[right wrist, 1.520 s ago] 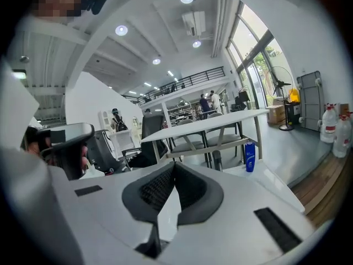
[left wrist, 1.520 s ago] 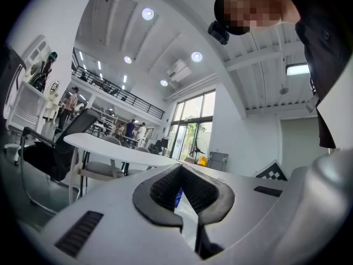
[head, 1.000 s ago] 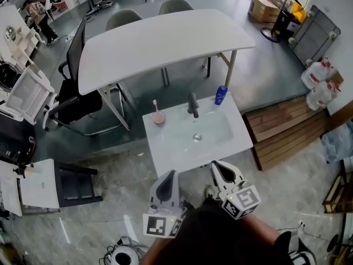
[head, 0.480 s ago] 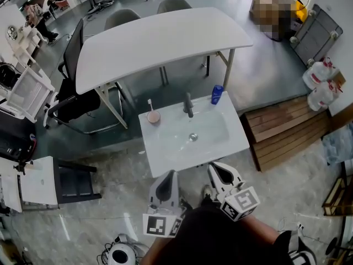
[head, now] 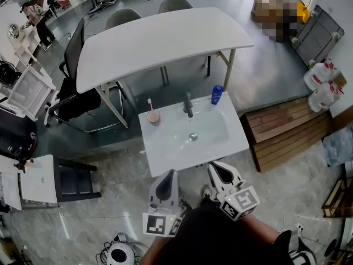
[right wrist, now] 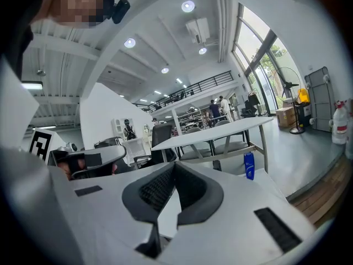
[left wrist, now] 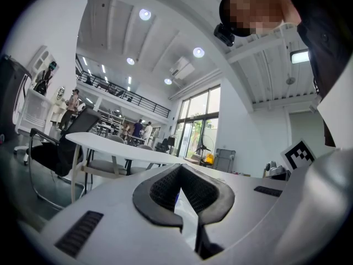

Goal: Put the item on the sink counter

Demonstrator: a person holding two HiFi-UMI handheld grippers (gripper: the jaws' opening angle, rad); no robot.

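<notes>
A white sink counter (head: pixel 165 148) stands in front of me in the head view, with a dark faucet (head: pixel 188 105) at its back. A blue bottle (head: pixel 217 94) stands at its back right corner and shows again as the blue bottle (right wrist: pixel 249 165) in the right gripper view. A pink cup with a toothbrush (head: pixel 153 115) stands at the back left. My left gripper (head: pixel 167 176) and right gripper (head: pixel 217 168) are held side by side just short of the counter's near edge. Both are shut with nothing between their jaws, as the left gripper (left wrist: pixel 180 170) and right gripper (right wrist: pixel 174 165) views show.
A large white table (head: pixel 160 40) with grey chairs stands beyond the sink. A black office chair (head: pixel 77 101) is at the left, a wooden pallet (head: pixel 287 128) at the right with white jugs (head: pixel 320 81) behind it. A low white stand (head: pixel 33 184) is at my left.
The head view has shifted a little, so the sink sits slightly further left and up in the picture. Both grippers stay shut and in the same place.
</notes>
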